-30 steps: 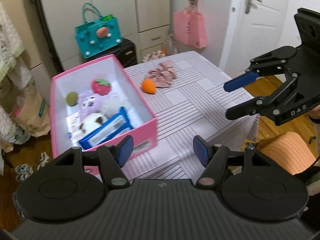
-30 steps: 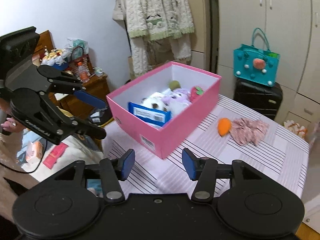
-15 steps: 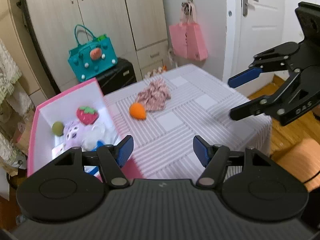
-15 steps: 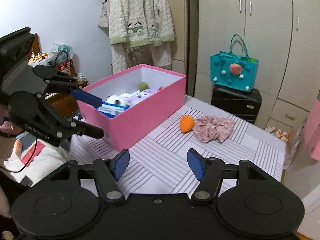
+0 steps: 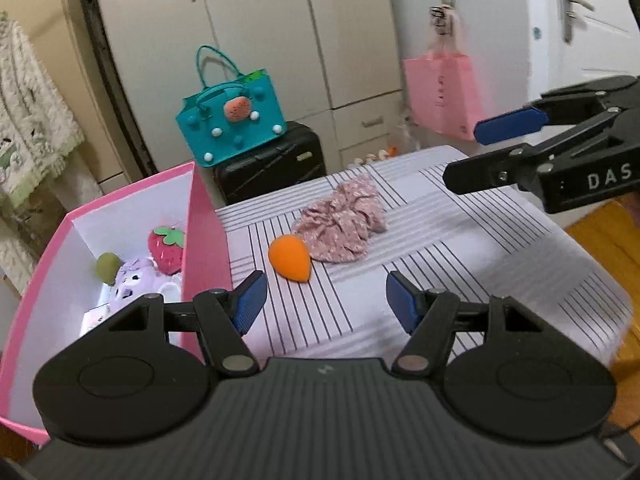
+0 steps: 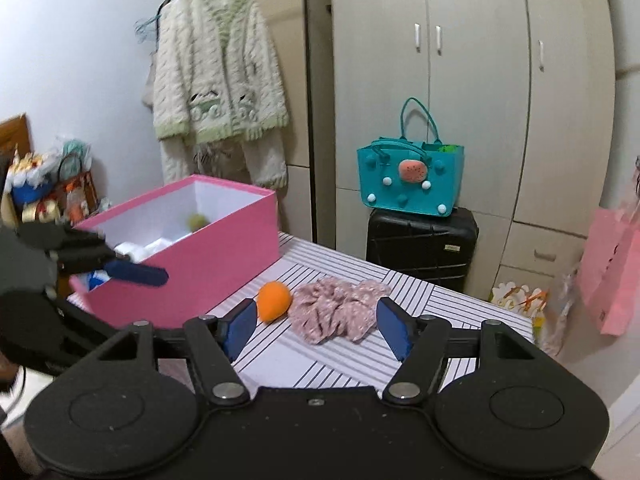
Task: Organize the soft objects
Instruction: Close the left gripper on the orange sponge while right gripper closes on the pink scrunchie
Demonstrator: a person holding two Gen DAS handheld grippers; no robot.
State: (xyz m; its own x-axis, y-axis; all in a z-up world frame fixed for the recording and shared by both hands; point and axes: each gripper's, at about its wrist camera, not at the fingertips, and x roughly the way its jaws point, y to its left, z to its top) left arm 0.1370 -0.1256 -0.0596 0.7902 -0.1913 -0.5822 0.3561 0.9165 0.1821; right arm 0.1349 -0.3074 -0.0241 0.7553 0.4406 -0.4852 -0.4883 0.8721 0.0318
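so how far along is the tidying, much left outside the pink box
Done: the strawberry plush, green ball and purple plush lie in the pink box. In hand: nothing; the left gripper and right gripper are open and empty. Left: the orange sponge and pink scrunchie on the table.

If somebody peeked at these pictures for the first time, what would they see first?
Probably the big pink box at the table's left, with a strawberry toy inside. Next, the orange sponge touching the pink scrunchie on the striped tablecloth. Behind the table, a teal bag sits on a black suitcase.
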